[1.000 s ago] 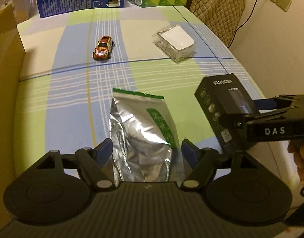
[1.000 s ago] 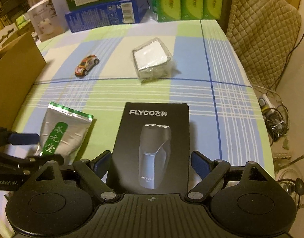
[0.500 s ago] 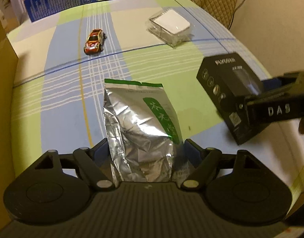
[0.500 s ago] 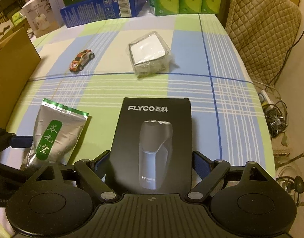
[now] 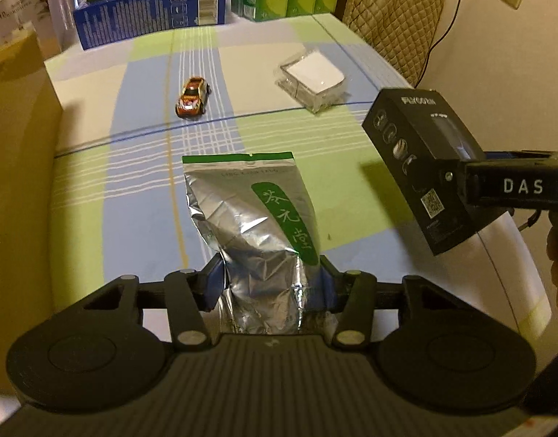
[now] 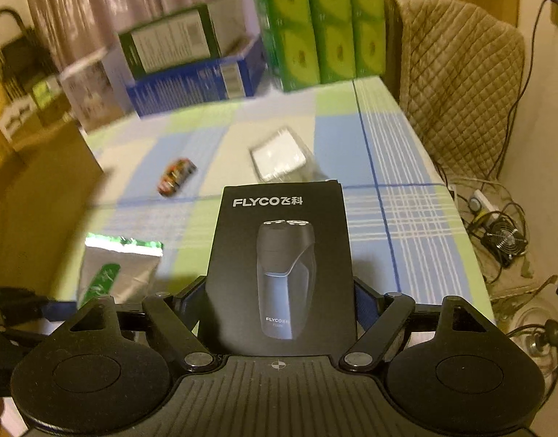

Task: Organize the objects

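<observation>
Shaver box (image 6: 282,273) lifted higher (toy car (image 5: 192,97) beyond), foil pouch (image 5: 258,233) gripped.

Silver foil tea pouch (image 5: 258,233), green top strip and green label, crumpled, lower end pinched between blue finger pads. Black FLYCO shaver box (image 6: 279,266), closed, clamped at its lower sides, raised clear of tablecloth. Orange toy car (image 5: 192,97) on wheels on blue stripe. Clear-wrapped white block (image 5: 312,77) lying flat, right of car.
</observation>
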Available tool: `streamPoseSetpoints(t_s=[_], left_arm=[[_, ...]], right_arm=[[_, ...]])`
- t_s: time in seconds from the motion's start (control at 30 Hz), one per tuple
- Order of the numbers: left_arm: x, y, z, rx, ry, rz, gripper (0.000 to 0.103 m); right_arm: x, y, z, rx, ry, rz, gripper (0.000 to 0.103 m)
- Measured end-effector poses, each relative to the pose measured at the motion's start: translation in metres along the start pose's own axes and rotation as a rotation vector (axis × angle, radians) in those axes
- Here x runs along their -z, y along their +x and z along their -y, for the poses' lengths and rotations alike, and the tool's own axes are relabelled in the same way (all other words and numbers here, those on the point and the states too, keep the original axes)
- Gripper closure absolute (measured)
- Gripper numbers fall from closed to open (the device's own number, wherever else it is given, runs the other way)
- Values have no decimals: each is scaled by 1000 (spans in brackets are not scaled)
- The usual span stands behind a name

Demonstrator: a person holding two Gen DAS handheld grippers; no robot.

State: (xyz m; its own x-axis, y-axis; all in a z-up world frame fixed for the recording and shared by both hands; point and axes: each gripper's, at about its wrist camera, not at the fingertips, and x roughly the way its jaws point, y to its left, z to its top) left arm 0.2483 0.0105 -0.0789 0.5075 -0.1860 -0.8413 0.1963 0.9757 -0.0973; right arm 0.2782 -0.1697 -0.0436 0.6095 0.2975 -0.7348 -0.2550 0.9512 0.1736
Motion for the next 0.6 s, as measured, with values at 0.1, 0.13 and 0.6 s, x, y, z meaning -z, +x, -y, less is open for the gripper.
streamPoseSetpoints(t_s=[0.1,0.13,0.6], left_arm=[[6,-23,0,3,-11,19,57],[9,-31,1,3,-11,26,57],[53,-118,-3,-7,-29,92,57]], right_arm=[[9,-19,-5,-22,32,28,26],[13,-26,-5,-32,46,30,26],[54,-92,-60,-82,50,36,26]])
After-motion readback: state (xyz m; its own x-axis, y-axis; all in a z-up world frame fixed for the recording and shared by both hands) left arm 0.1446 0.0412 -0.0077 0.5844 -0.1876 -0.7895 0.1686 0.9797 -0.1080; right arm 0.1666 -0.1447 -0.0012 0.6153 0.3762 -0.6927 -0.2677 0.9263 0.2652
